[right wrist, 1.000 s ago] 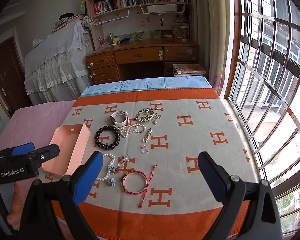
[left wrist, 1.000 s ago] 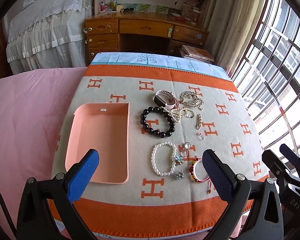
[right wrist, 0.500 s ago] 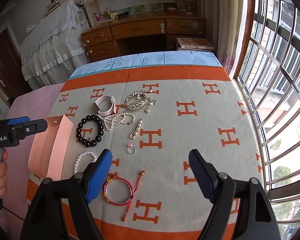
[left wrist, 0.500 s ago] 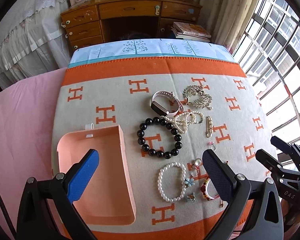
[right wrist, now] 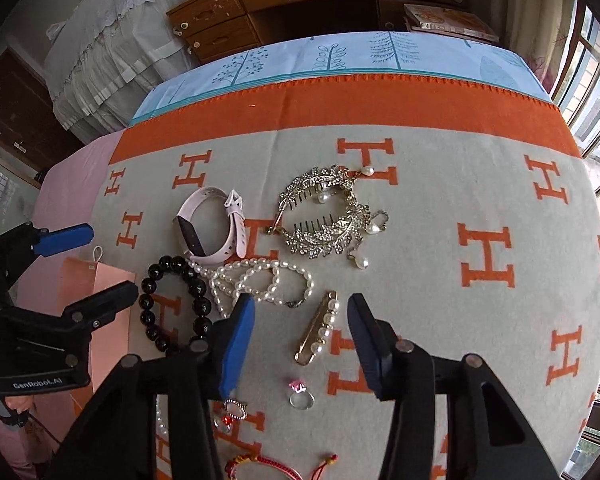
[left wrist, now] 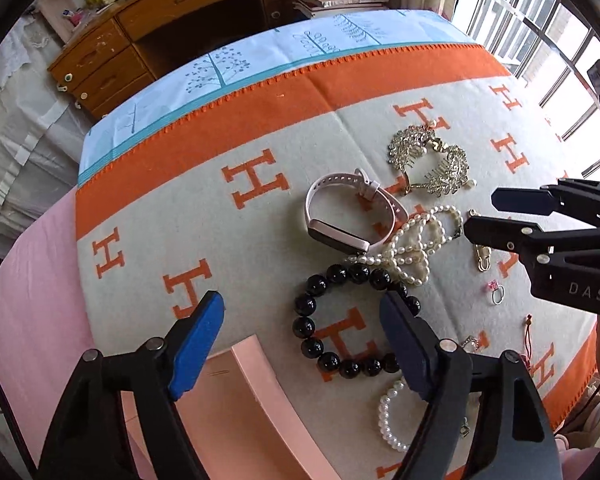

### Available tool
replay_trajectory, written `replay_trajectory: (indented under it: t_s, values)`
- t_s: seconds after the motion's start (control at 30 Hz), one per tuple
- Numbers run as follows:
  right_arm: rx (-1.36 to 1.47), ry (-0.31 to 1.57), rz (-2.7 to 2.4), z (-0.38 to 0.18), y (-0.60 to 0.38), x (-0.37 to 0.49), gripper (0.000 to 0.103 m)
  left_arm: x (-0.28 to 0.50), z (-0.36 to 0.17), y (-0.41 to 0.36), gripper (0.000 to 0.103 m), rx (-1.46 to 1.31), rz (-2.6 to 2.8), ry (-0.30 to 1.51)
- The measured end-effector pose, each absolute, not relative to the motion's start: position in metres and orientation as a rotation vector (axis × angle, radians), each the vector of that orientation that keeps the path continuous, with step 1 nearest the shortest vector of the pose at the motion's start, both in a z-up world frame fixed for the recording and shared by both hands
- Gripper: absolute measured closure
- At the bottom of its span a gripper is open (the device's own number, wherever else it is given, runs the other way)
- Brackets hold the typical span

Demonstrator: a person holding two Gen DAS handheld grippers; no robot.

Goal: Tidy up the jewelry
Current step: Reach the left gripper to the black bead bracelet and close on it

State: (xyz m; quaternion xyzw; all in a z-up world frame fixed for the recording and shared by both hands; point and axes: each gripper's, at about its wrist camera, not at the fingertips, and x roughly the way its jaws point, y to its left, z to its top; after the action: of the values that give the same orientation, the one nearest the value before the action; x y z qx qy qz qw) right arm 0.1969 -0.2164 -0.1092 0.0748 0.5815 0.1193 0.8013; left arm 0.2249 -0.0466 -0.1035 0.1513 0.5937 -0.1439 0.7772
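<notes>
Hovering over the jewelry, both grippers empty

R gripper (right wrist: 300, 340) hung w/ jaws apart over gold pearl pin (right wrist: 317, 330). L gripper (left wrist: 300, 340) was spread wide above black bead bracelet (left wrist: 312, 320). Pink tray (left wrist: 260, 420) sat near-left; watch (left wrist: 352, 216) & gold comb (left wrist: 432, 164) lay farther back on blanket (left wrist: 220, 120).

My left gripper (left wrist: 300, 344) hangs low with its blue-padded fingers (left wrist: 198, 338) spread wide apart, gripping nothing. My right gripper (right wrist: 300, 344) is also parted, its fingers (right wrist: 236, 344) a little closer together, and it holds nothing either. Each gripper shows in the other's view, side by side and apart.
</notes>
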Motion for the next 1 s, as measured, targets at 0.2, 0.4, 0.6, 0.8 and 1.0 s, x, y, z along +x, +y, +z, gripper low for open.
replay_trajectory:
  t_s: [0.2,0.4,0.6,0.8,1.0]
  values:
    - [0.143,1.291,0.276,-0.12,-0.203,0.217,0.054,0.238,-0.125,-0.049,0.034,0.368,-0.338,1.324]
    - [0.027,1.314,0.287,-0.13,-0.183,0.223,0.065,0.247,-0.138,-0.043,0.035,0.423,-0.344,1.353]
    - [-0.143,1.299,0.283,-0.131,-0.174,0.22,0.089,0.252,-0.154,-0.038,0.034,0.457,-0.333,1.394]
    - [-0.083,1.285,0.266,-0.125,-0.191,0.219,0.103,0.252,-0.154,-0.04,0.034,0.455,-0.333,1.392]
    - [0.053,1.243,0.31,-0.102,-0.207,0.205,0.103,0.233,-0.15,-0.053,0.072,0.435,-0.375,1.399]
